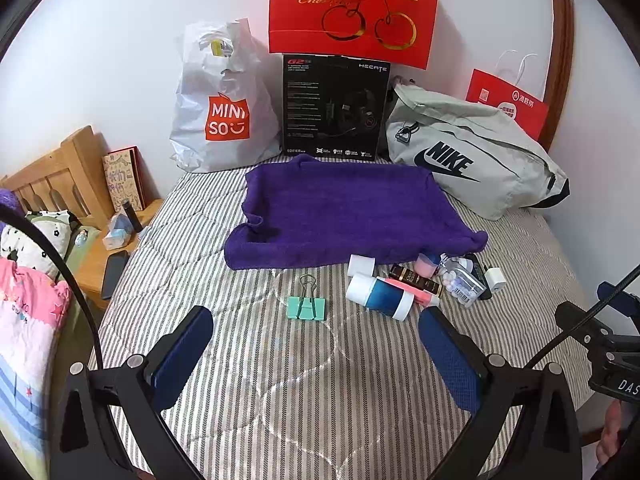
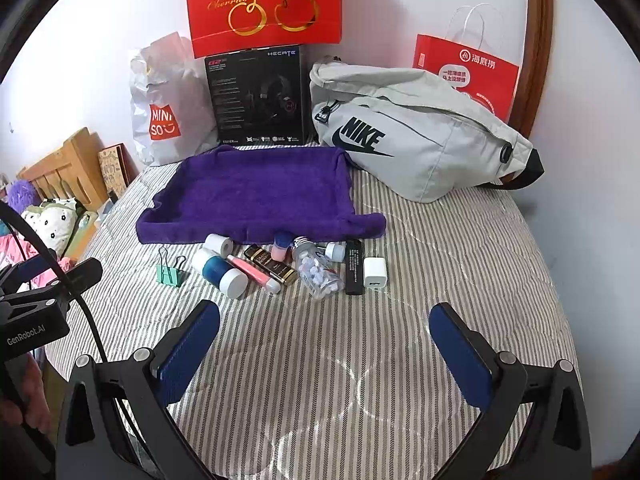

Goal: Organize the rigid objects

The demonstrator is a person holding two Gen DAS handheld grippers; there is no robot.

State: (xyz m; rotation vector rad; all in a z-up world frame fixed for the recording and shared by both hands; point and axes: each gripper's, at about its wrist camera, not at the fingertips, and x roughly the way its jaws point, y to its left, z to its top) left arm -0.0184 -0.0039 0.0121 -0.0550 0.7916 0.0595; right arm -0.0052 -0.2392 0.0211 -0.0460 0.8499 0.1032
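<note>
A purple towel point(image 1: 344, 212) point(image 2: 256, 200) lies spread on the striped bed. In front of it sit a green binder clip point(image 1: 306, 306) point(image 2: 170, 275), a blue and white bottle point(image 1: 380, 297) point(image 2: 220, 272), a white roll point(image 1: 361, 265) point(image 2: 218, 243), a pink tube point(image 2: 254, 273), a dark gold-labelled tube point(image 2: 272, 265), a clear pill bottle point(image 2: 318, 274), a black bar point(image 2: 354, 266) and a white charger cube point(image 2: 375, 272). My left gripper point(image 1: 316, 320) is open and empty, just short of the clip. My right gripper point(image 2: 324, 320) is open and empty, short of the pile.
Against the back wall stand a Miniso bag point(image 1: 224, 112), a black headset box point(image 1: 334, 106), a red gift bag point(image 1: 352, 8), a grey Nike bag point(image 1: 472, 156) and a red paper bag point(image 2: 466, 74). A wooden nightstand with a phone point(image 1: 114, 274) is left of the bed.
</note>
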